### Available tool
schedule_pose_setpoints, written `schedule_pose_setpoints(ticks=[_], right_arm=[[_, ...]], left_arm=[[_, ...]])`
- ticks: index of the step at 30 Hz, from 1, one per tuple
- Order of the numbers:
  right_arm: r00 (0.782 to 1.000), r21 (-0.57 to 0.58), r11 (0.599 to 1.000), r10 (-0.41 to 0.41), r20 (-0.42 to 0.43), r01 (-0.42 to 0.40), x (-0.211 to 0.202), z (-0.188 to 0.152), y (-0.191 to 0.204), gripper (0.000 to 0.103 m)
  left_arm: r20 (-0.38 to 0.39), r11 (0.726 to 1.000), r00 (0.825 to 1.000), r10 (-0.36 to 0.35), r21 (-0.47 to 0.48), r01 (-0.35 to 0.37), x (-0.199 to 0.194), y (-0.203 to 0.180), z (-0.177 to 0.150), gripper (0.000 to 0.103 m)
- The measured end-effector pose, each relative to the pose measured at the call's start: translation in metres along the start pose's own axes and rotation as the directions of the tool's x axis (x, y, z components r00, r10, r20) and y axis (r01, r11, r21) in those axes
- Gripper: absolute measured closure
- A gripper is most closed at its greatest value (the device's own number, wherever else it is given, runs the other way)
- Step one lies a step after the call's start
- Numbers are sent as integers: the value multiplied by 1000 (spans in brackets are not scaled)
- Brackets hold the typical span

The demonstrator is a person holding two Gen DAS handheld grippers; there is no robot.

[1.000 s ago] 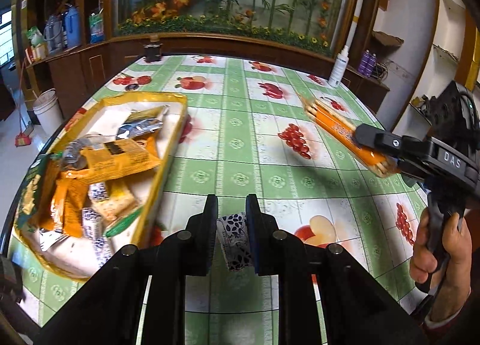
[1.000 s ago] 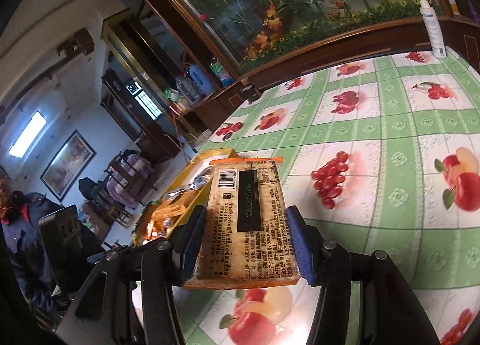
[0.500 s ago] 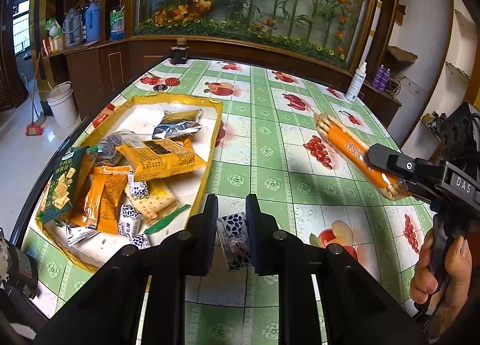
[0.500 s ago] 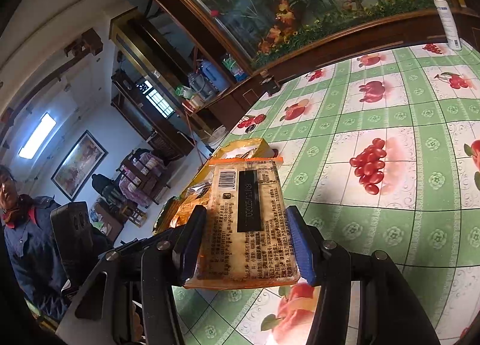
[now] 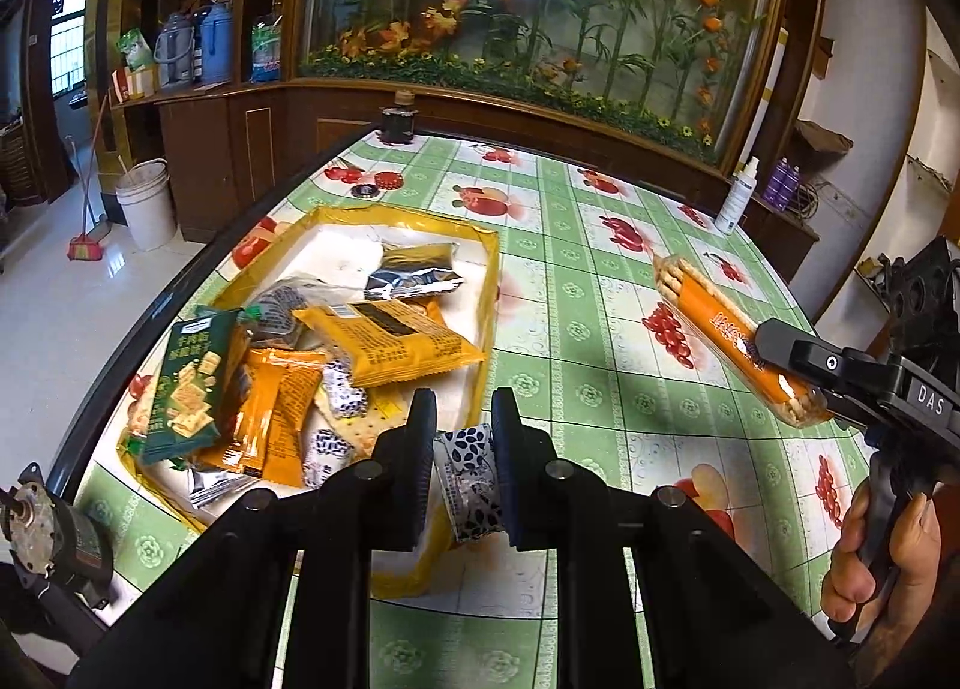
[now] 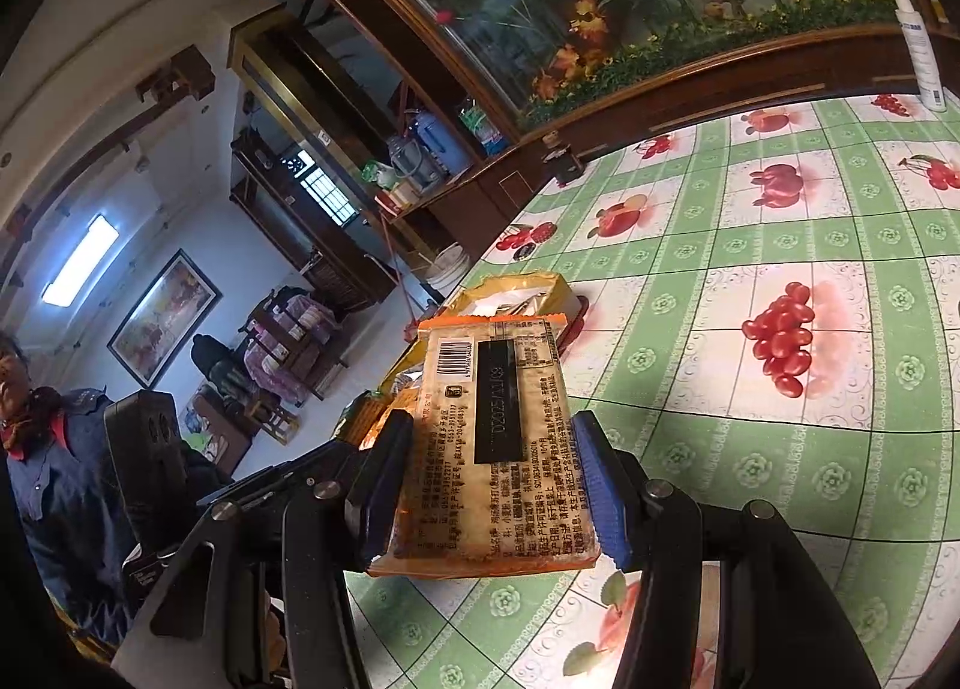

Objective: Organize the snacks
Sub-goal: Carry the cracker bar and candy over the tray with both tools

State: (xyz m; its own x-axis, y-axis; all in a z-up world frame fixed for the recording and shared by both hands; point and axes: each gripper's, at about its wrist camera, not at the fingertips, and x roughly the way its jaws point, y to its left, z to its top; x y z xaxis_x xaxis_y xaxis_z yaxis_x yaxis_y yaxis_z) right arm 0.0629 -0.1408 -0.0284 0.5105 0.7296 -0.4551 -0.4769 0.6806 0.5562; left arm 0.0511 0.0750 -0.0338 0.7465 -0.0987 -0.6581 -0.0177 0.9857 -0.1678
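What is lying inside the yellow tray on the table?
The yellow tray holds a pile of snack packets: a green cracker bag, orange packets, a large yellow packet and a silver one. Whatever lies beneath the pile is covered.

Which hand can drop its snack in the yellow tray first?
Probably the left gripper: its small candy hangs at the yellow tray edge, while the right gripper holds the cracker pack farther away.
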Motion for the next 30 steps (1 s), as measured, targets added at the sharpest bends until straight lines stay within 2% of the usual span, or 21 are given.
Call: schedule_pose_setpoints(ticks=[19, 30], right_arm=[[998, -20, 999, 49, -38, -50, 28, 2, 21, 48], [990, -42, 992, 114, -79, -117, 62, 2, 44, 48]], left_arm=[[0, 998, 999, 42, -55, -42, -2, 33, 1, 87], [-9, 991, 993, 116, -62, -116, 1, 52, 4, 87]])
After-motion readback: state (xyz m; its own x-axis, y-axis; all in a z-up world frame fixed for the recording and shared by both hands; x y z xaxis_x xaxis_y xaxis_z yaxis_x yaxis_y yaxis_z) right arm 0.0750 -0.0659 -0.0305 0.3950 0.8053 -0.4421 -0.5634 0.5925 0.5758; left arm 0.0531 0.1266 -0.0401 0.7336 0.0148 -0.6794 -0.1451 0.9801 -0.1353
